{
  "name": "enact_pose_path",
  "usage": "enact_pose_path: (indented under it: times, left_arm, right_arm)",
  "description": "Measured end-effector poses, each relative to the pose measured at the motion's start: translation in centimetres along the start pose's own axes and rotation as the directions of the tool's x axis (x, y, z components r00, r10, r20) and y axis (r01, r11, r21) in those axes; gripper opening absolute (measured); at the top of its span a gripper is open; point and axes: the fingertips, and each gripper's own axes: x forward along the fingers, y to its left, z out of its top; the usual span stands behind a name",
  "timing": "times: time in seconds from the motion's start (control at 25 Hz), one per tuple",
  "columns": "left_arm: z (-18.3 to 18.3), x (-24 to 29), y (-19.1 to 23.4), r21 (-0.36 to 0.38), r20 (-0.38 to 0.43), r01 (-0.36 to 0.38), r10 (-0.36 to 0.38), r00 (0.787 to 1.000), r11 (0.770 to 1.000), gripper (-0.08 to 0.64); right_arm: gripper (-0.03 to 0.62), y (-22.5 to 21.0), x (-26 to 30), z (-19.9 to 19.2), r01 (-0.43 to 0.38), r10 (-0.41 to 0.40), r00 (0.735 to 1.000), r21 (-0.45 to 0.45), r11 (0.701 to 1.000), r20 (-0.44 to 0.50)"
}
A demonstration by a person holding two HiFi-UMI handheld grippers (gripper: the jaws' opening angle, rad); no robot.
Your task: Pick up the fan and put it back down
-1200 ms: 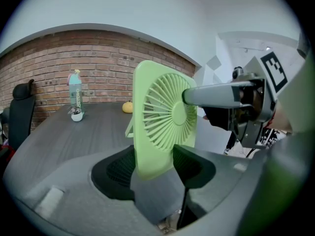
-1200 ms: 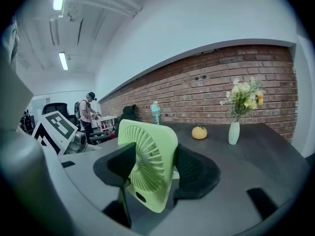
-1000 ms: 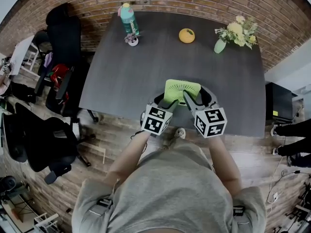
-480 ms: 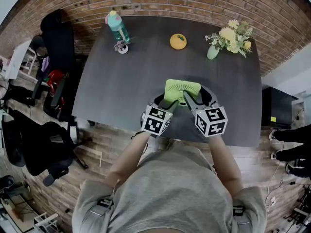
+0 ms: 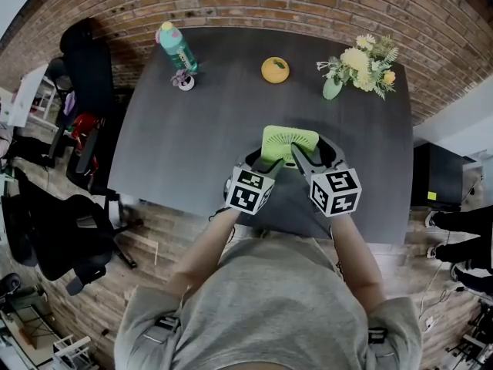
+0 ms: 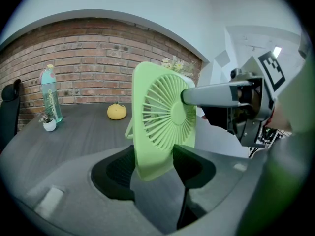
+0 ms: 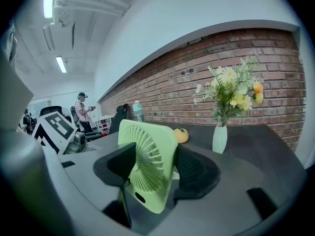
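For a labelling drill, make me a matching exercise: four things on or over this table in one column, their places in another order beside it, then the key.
Things:
1. fan
2. bottle
3. orange fruit
4. vase of flowers

Places, as in the head view:
A. far right of the table
B. far left of the table
C. clamped by both the left gripper and the right gripper
D. far side, near the middle

Pairs: 1-C; 2-B; 3-D; 4-A
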Motion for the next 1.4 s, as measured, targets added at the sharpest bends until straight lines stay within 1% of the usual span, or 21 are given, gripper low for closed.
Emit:
enact_pose_path:
  times: [0.68,1.16,1.4]
  left_arm:
    - [0.9,5.7,0.7,-0.013,-0.045,0.002,-0.002,0.999,1.0,0.241]
    - [1.1,8.4,1.6,-0.011,-0.079,-0.008,0.007,0.997,1.0,0.241]
    - [0.5,9.4,1.9,-0.012,-0.101,-0.009,0.007,0.995,1.0,0.241]
  right_arm:
    - [0.25,-4.9,2.8,-1.0,0.011,-0.011,0.999,0.018,1.0,-0.031]
    - [0.25,-7.1,4.7,-1.6,0.009,-0.007,0.998,0.031,0.999,-0.057]
    - [0.25,-7.6,5.3,-2.4,0.008,-0.005,0.997,0.039,0.999,-0.075]
